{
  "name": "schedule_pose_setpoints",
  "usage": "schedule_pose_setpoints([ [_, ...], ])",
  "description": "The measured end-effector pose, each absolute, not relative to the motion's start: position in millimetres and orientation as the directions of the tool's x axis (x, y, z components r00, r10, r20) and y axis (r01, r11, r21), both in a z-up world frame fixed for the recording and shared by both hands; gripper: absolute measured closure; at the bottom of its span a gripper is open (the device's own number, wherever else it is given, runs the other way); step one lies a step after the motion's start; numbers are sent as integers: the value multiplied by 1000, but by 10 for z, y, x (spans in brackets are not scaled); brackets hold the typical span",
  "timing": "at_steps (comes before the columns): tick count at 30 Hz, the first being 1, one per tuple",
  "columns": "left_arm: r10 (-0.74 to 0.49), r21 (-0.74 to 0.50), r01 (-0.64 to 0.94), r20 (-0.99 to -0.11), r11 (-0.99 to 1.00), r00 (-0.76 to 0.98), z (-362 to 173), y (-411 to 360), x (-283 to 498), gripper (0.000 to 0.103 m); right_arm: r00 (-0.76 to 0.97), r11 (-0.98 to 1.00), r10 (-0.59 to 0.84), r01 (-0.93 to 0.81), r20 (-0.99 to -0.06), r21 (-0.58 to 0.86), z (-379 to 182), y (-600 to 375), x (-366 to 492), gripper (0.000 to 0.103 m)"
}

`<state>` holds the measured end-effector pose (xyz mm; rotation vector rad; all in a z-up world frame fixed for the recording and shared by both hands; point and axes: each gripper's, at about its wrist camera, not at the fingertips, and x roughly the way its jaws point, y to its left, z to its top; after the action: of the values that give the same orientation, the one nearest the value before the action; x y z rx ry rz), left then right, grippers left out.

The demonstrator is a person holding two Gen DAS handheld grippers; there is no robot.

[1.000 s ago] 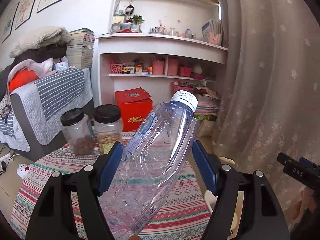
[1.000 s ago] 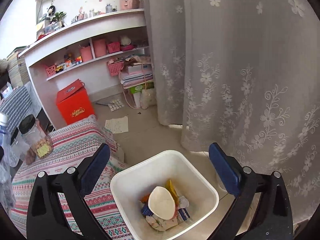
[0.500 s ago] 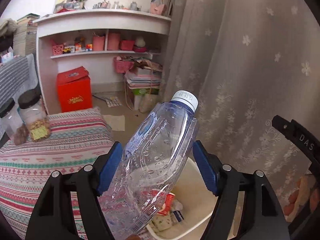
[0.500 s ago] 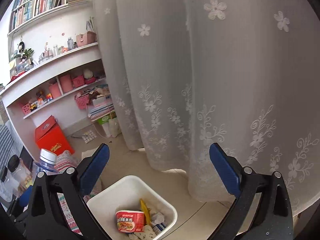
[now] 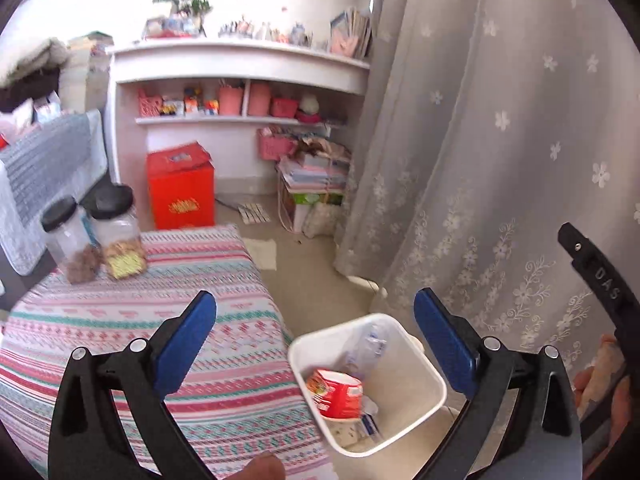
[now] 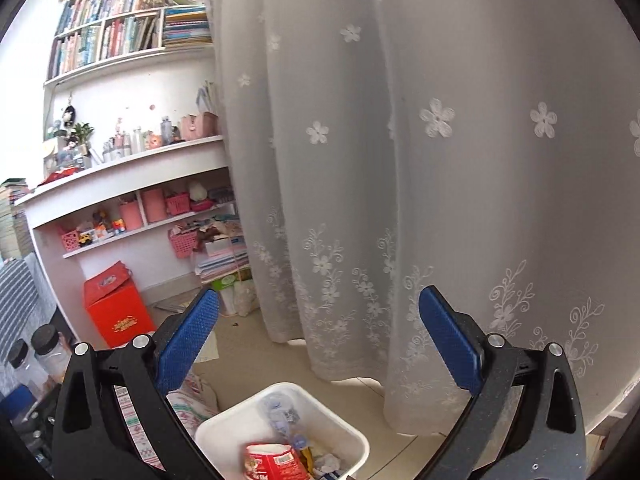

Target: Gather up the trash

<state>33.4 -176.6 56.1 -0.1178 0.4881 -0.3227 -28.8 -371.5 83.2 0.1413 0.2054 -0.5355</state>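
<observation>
A white trash bin stands on the floor beside the table. Inside it lie a clear plastic bottle, a red noodle cup and scraps of paper. My left gripper hovers above the bin, its jaws opening wide with nothing between the blue pads. My right gripper is open and empty too, held higher over the bin and facing the curtain. Part of the right gripper's black frame shows at the right edge of the left wrist view.
A table with a striped patterned cloth holds two black-lidded jars. A red box and stacked papers sit on the floor by white shelves. A lace curtain hangs close on the right.
My left gripper let go of the clear bottle, which now lies in the bin, and its jaws stand wider. Both grippers rose; the right one tilted up toward the curtain.
</observation>
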Motion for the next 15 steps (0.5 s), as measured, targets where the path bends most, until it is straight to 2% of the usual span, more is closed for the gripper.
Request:
schedule_pose_setpoints([
  [2,-286,-134,254,-379,958,880,691,-1524,147,7,859,875,-445,477,-252,81,823,-3482,-320,7],
  [3,-282,-132,250,-383,959,880,715,-1399,107,7,867,889,-417,452,-271,78,786,-3365,-330,7],
  [7,-304,-200,233,-510,952,805,554,-935,123,7,866,916,-356,397,-351,49,511,-2954,-288,7],
  [9,-230,-177,160,-515,971,826,416,-746,68,7,869,934,-315,355,-381,38,370,-2761,-226,7],
  [11,-129,-140,70,-481,988,867,283,-562,-17,7,876,952,-280,307,-393,8,258,-2545,-177,7],
  [15,-41,-97,-8,-491,995,870,129,-306,0,7,888,964,-256,261,-381,-40,133,-2218,-81,7],
])
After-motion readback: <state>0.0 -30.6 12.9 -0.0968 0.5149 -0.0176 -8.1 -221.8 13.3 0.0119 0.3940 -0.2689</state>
